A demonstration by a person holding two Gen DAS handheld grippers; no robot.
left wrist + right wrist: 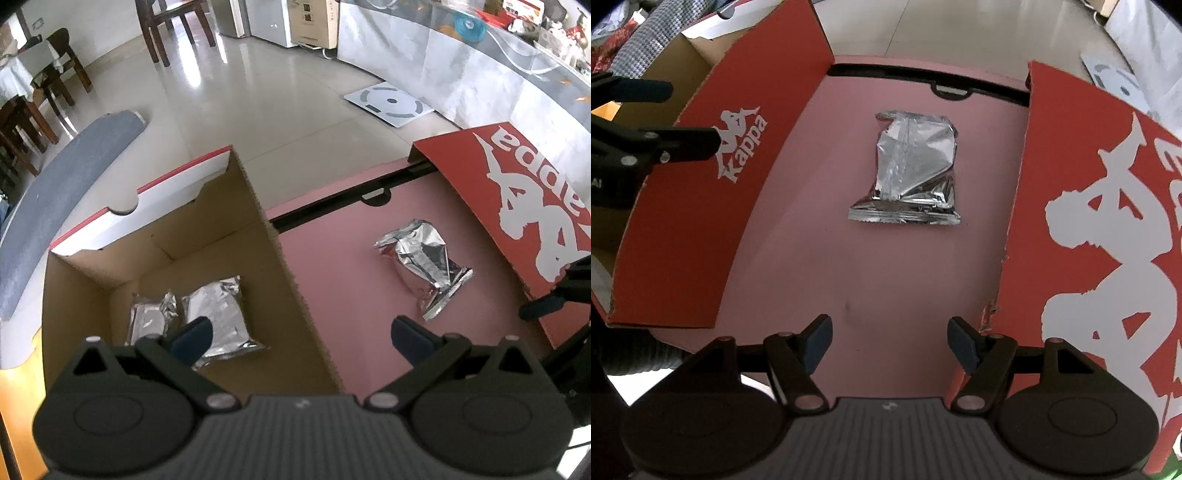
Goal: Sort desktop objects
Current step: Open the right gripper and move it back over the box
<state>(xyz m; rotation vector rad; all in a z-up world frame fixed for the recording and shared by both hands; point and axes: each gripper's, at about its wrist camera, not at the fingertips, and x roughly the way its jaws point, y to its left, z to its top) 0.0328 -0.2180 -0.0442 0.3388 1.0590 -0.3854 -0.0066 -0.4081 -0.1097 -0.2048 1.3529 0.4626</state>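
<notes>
A crumpled silver foil packet point(912, 173) lies alone on the pink tabletop point(849, 266), also seen as the foil packet point(424, 266) in the left wrist view. Two more foil packets point(218, 317) rest inside the open cardboard box point(258, 229) on the left. My left gripper point(303, 338) hovers open over the box's right wall, nothing between its fingers. My right gripper point(888, 347) is open above the pink surface, short of the lone packet, holding nothing. Its fingertip point(543, 308) shows at the right edge of the left wrist view.
A red box lid point(517, 206) with a white logo stands on the right, and the box's red outer wall point(713, 192) on the left. A black slot point(953, 88) runs along the table's far edge. Beyond lie tiled floor, wooden chairs point(173, 26) and a grey board point(70, 192).
</notes>
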